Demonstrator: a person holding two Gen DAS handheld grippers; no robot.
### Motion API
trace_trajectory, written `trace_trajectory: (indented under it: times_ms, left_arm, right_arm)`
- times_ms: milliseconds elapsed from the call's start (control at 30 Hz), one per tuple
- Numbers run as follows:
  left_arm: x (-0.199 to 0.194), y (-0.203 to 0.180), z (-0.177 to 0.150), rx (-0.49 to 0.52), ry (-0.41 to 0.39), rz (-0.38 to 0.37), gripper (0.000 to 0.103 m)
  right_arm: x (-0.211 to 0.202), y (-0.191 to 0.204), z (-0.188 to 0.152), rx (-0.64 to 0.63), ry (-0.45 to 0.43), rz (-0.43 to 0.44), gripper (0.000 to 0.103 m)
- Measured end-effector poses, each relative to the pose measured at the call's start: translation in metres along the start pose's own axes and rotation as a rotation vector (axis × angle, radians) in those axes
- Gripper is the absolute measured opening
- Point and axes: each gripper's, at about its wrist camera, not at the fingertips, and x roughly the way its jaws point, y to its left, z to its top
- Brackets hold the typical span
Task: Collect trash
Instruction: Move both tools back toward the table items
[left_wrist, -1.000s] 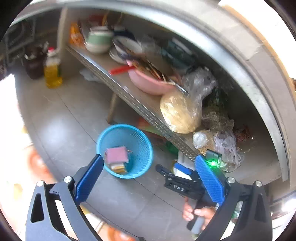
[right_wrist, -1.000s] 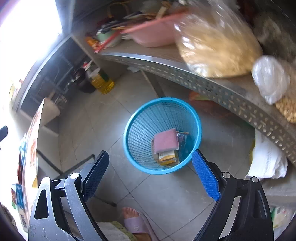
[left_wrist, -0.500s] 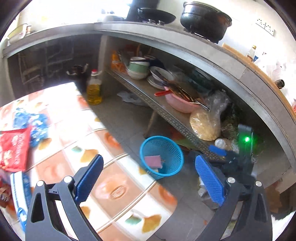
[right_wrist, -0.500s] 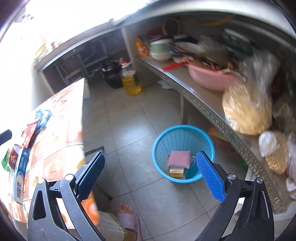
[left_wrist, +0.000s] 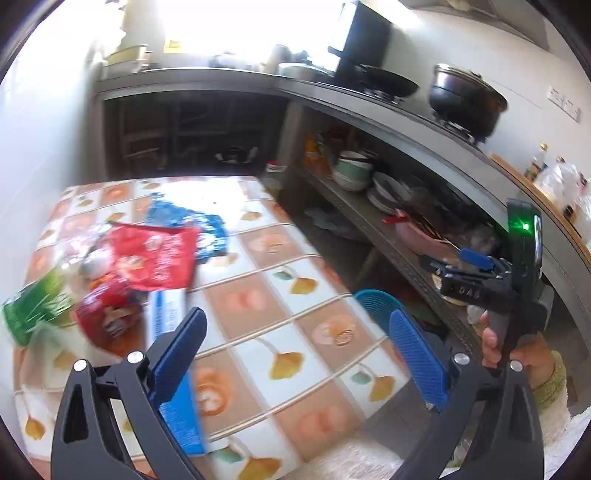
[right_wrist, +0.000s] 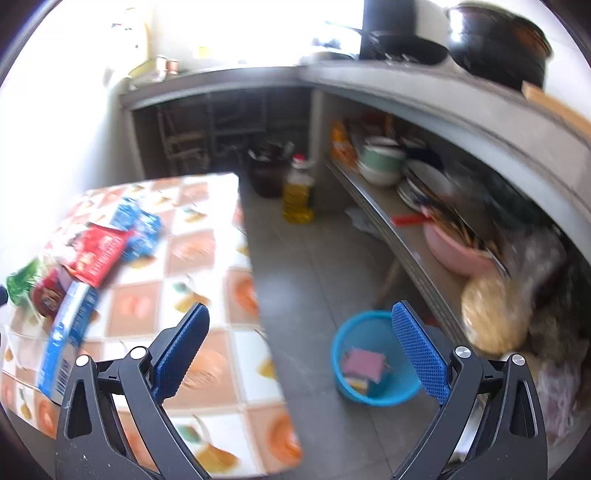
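Note:
My left gripper (left_wrist: 295, 354) is open and empty above the tiled-pattern table (left_wrist: 280, 295). Trash lies on the table's left: a red packet (left_wrist: 155, 254), a blue wrapper (left_wrist: 184, 218), a green packet (left_wrist: 29, 310), a red round pack (left_wrist: 107, 317) and a long blue-white box (left_wrist: 173, 369). My right gripper (right_wrist: 299, 350) is open and empty, over the table edge and floor. The blue basket (right_wrist: 369, 362) stands on the floor with a pink item (right_wrist: 364, 363) inside. The same trash shows in the right wrist view, the red packet (right_wrist: 98, 254) and the box (right_wrist: 66, 332).
A metal shelf (right_wrist: 399, 236) on the right holds bowls, plates, a pink basin (right_wrist: 454, 254) and a bagged yellow lump (right_wrist: 491, 317). A yellow oil bottle (right_wrist: 297, 192) stands on the floor. Pots sit on the counter (left_wrist: 406, 107). The right gripper shows in the left view (left_wrist: 480, 284).
Both grippers have risen and swung left, away from the basket and toward the table. The table's trash has come into view. Both stay open.

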Motion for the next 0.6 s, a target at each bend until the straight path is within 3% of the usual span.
trace_trajectory:
  times_ms: [267,433,600]
  left_arm:
    - [-0.037,0.064,-0.013,-0.098,-0.033,0.138,0.097]
    - [-0.046,0.101,-0.009,-0.166,-0.042,0.144,0.097]
    - [-0.047,0.140,0.022,-0.218,-0.082,0.148,0.097]
  right_arm:
    - [0.023,0.046,0.035,-0.018,0.038,0.286,0.095]
    - [0.039,0.075,0.054,0.007,0.088,0.388,0.095]
    - [0.058,0.100,0.066,-0.022,0.148,0.451,0.095]
